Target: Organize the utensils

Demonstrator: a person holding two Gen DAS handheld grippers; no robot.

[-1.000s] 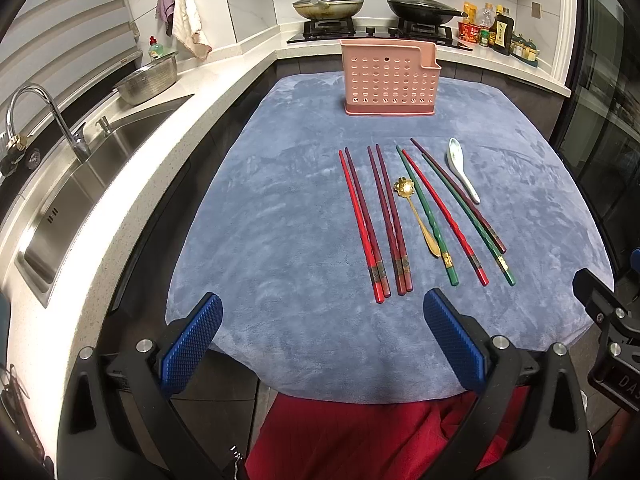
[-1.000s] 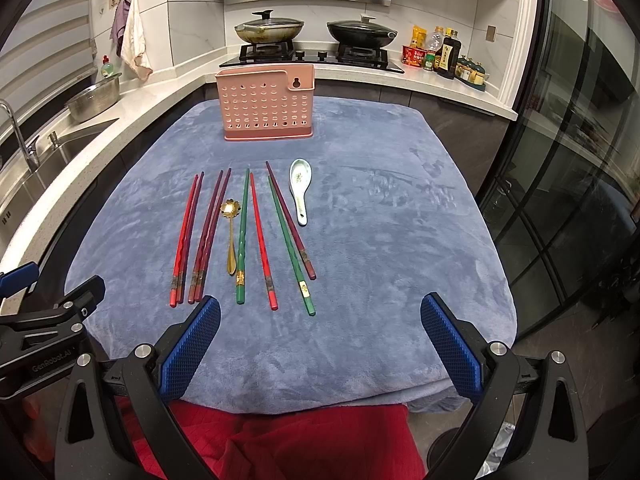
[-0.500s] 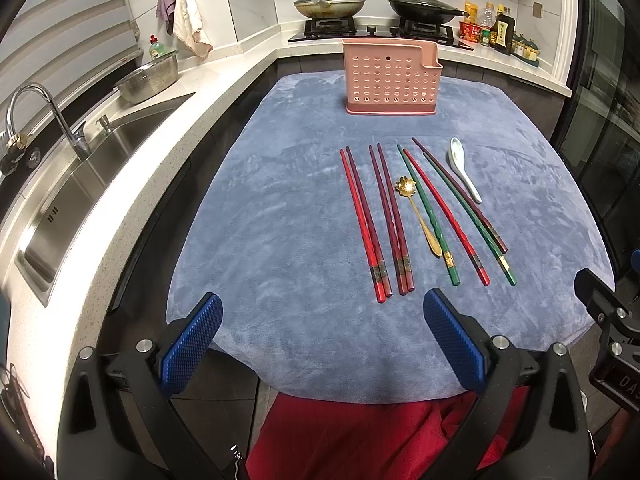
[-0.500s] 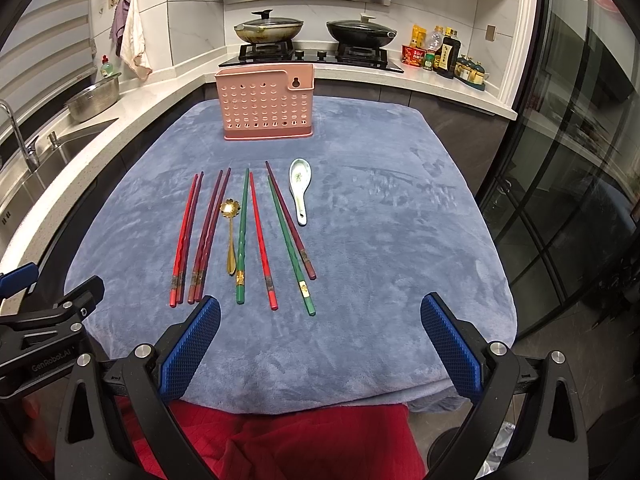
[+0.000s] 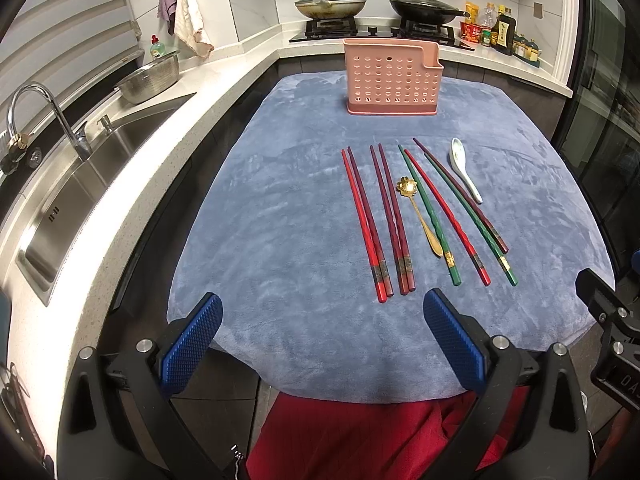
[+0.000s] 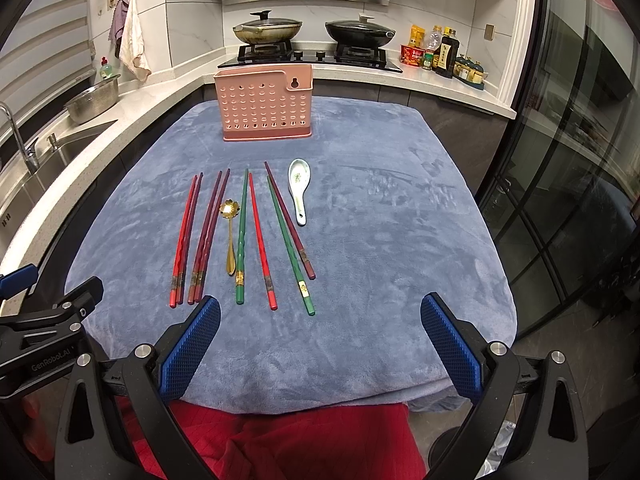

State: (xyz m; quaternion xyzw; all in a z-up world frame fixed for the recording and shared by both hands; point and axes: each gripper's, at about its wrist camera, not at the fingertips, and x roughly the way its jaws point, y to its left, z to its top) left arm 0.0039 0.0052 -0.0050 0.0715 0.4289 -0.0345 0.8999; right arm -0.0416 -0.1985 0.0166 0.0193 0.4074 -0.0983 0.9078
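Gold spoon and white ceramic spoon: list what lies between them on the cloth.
In the right wrist view, four chopsticks lie between the gold spoon and the white ceramic spoon: green chopstick, red chopstick, second green chopstick, maroon chopstick.

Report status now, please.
Left gripper and right gripper open, empty. Chopsticks, spoons on cloth. Holder unblocked.

A blue-grey plush cloth (image 6: 380, 240) covers the table, its near edge drooping over the front. At the far end a pink perforated utensil holder (image 6: 264, 108) stands upright on it. Nearer lie chopsticks in a rough row, running lengthwise: a red pair (image 6: 183, 240), a maroon pair (image 6: 208, 236), then green (image 6: 241, 236), red (image 6: 260, 240), green (image 6: 289, 244) and maroon (image 6: 289, 220) singles. A gold spoon (image 6: 229, 236) lies between the maroon pair and the first green stick; a white ceramic spoon (image 6: 298, 192) lies at the right end.
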